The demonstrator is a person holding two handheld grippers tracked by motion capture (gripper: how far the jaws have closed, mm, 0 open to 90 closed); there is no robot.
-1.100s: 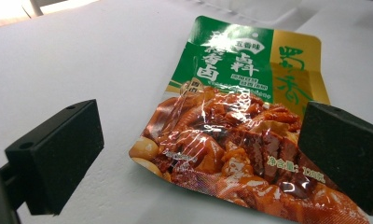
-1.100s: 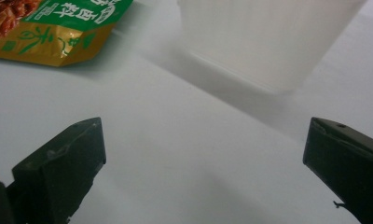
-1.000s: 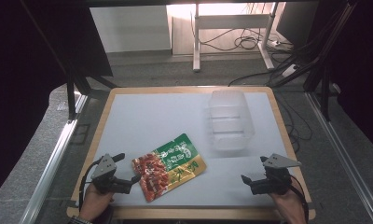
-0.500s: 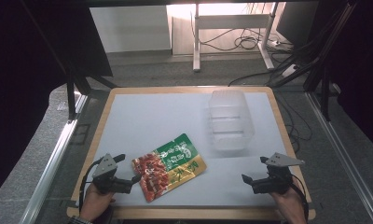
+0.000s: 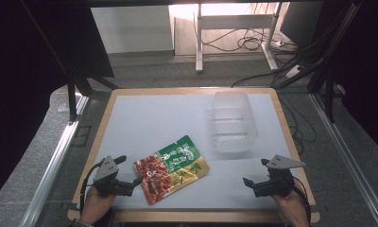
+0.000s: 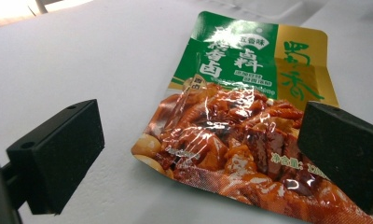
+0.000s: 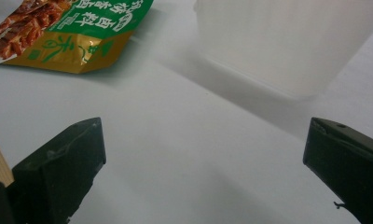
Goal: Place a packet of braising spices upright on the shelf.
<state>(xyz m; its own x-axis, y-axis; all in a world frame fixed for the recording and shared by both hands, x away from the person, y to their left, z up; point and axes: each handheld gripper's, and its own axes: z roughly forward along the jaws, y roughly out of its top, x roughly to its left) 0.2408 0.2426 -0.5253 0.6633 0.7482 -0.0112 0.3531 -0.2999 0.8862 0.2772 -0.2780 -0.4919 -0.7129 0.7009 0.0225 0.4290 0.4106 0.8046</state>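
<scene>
A snack packet (image 5: 170, 168), green and gold at one end and red at the other, lies flat on the white table near the front. My left gripper (image 5: 131, 169) stands open at the packet's red end, just to its left. In the left gripper view the packet (image 6: 250, 74) lies ahead of the left gripper (image 6: 203, 144), whose jaws stand wide apart with the right jaw over the packet's corner. My right gripper (image 5: 254, 171) is open near the front right, apart from the packet. The right gripper (image 7: 203, 158) has bare table between its jaws, with the packet's gold end (image 7: 77, 28) at the upper left.
A clear plastic container (image 5: 232, 123) stands on the right half of the table, beyond the right gripper, and is seen close ahead as the container (image 7: 287, 42). The white surface has a wooden rim (image 5: 107, 113). Cables lie on the floor beyond the table.
</scene>
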